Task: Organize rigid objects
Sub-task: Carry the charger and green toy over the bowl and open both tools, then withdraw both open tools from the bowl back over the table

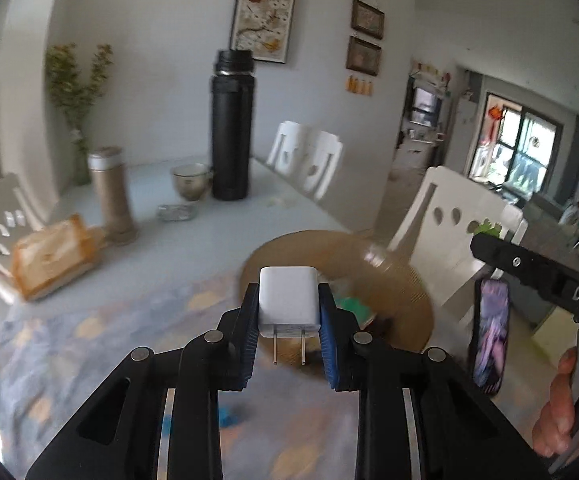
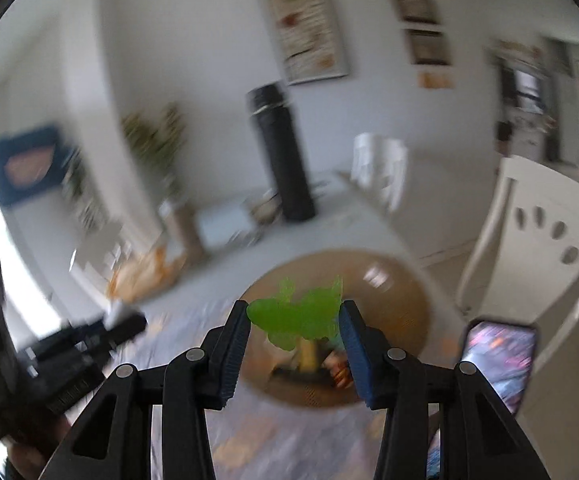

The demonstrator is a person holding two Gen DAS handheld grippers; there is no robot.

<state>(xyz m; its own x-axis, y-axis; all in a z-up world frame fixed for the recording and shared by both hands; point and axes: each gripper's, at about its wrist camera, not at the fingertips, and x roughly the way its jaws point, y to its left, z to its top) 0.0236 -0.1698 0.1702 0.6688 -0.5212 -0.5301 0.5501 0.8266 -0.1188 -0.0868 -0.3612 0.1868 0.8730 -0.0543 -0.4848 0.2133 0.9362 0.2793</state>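
left wrist view: my left claw (image 1: 288, 326) is clamped on a white wall charger (image 1: 288, 300), a smooth plastic block with its metal prongs pointing back toward me, held above the near rim of the round woven basket (image 1: 409, 292).

right wrist view: my right claw (image 2: 295, 330) pinches a translucent green toy (image 2: 299, 314), bumpy-edged, held directly over that basket; blur hides finer detail.

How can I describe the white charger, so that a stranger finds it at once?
Start at the round woven basket on the patterned tablecloth. Just in front of it, the left tongs clamp a white charger between blue pads. It is the only white cube there, with two metal prongs pointing down.
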